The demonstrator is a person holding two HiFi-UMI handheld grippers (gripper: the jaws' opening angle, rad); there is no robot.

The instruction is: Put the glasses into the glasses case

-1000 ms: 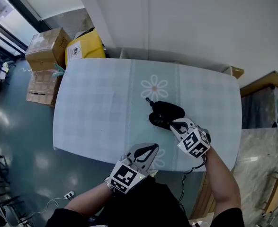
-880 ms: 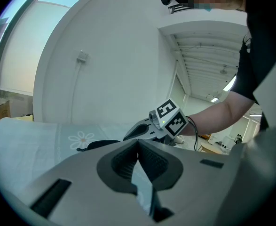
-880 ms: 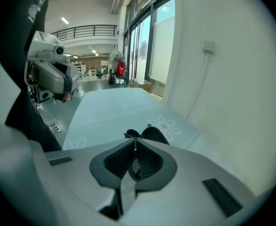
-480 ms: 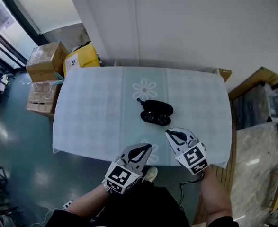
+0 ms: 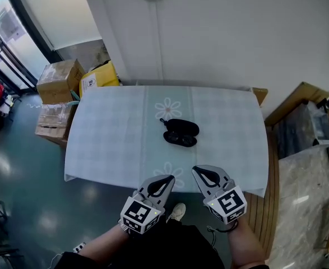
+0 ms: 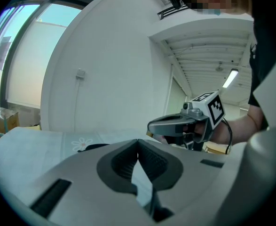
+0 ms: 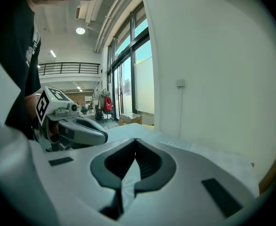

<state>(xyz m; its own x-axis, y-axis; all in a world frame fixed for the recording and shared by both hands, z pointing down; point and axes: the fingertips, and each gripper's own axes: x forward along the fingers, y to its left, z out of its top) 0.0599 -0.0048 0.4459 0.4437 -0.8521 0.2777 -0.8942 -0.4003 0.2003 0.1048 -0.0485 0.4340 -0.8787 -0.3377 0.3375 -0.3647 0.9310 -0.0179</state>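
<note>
Near the middle of the table (image 5: 108,133), a black glasses case (image 5: 181,132) is lying open on the pale checked cloth; whether the glasses are sitting inside it is too small to tell. At the table's near edge, well apart from the case, the left gripper (image 5: 164,180) and the right gripper (image 5: 203,174) are hovering side by side, tips pointing toward the case. Both are keeping their jaws pressed together with nothing between them. Off the table's far left corner, cardboard boxes (image 5: 60,80) are standing on the floor.
</note>
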